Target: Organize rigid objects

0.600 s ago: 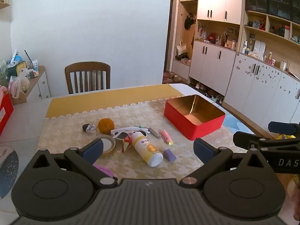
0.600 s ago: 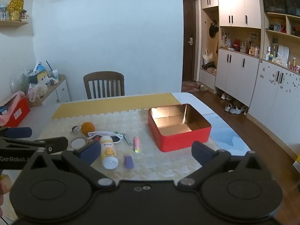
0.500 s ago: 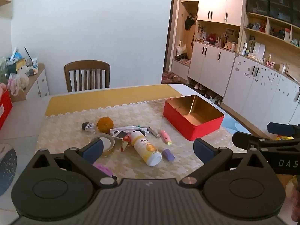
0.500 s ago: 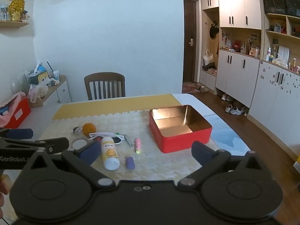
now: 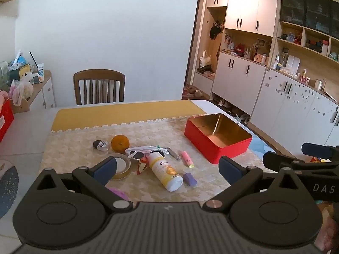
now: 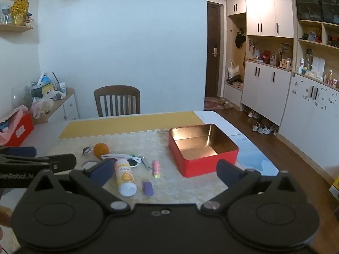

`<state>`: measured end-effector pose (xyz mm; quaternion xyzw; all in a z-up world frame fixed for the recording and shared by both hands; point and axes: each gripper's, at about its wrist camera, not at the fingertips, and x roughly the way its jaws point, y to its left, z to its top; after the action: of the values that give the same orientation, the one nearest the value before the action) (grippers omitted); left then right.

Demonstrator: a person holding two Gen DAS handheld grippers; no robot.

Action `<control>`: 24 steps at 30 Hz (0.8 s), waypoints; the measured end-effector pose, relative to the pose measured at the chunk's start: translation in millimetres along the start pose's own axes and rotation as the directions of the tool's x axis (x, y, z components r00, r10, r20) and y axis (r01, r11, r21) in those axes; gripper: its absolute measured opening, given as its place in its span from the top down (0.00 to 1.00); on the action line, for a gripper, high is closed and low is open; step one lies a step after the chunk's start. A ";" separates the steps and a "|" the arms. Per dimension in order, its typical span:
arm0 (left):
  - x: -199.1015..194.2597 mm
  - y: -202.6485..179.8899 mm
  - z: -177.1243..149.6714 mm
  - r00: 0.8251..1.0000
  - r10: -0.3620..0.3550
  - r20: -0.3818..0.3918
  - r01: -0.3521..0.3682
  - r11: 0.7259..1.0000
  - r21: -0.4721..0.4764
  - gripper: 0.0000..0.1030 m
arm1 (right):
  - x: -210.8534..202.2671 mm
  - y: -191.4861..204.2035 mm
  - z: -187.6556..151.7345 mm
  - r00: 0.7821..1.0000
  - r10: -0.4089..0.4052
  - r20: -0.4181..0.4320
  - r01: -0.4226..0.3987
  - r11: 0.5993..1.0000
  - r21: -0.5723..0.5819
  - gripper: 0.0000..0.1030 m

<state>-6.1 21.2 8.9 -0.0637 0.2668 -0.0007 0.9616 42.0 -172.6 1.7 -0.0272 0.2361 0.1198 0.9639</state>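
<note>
An open red tin (image 5: 218, 136) (image 6: 202, 148) with a gold inside stands on the table's right. Left of it lie a white bottle (image 5: 164, 173) (image 6: 125, 178), a pink tube (image 5: 186, 158) (image 6: 156, 168), a purple piece (image 5: 190, 179) (image 6: 148, 188), nail clippers (image 5: 173, 153), white sunglasses (image 5: 141, 151), a tape roll (image 5: 120, 166), an orange (image 5: 120, 143) (image 6: 101, 150) and a small black-and-white item (image 5: 101, 145). My left gripper (image 5: 167, 168) is open and empty, above the table's near edge. My right gripper (image 6: 165, 172) is open and empty, held back from the table too.
A wooden chair (image 5: 99, 90) stands at the table's far side. White cabinets (image 5: 286, 101) line the right wall. A low sideboard (image 5: 31, 93) with clutter is at the left. A pink object (image 5: 118, 192) lies near the table's front edge, partly hidden by my left gripper.
Both cameras have shifted slightly; the objects sit a little lower and nearer in the right wrist view. Nothing on the table has moved.
</note>
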 end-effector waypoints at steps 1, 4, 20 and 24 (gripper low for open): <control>0.5 -3.9 -2.1 1.000 0.004 -0.001 -0.004 1.000 0.002 0.00 | 0.3 -0.6 -0.7 1.000 0.002 -0.003 -0.002 1.000 0.005 0.00; 0.6 -1.9 -1.6 1.000 0.017 -0.002 -0.017 1.000 -0.004 0.00 | 1.5 -2.0 -1.1 1.000 -0.001 -0.018 0.001 1.000 0.025 0.00; 5.6 12.9 -3.6 1.000 0.016 -0.018 -0.017 0.999 -0.033 0.00 | 7.0 1.8 -1.3 0.998 0.012 -0.054 -0.009 0.999 0.052 0.00; 5.2 14.1 -3.1 1.000 0.010 -0.010 -0.010 0.999 -0.032 0.00 | 6.5 7.2 0.6 0.999 0.015 -0.037 -0.014 0.999 0.034 0.00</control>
<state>-3.7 34.6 1.8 -0.0780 0.2717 0.0080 0.9592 46.1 -164.1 -0.7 -0.0113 0.2561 0.1222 0.9588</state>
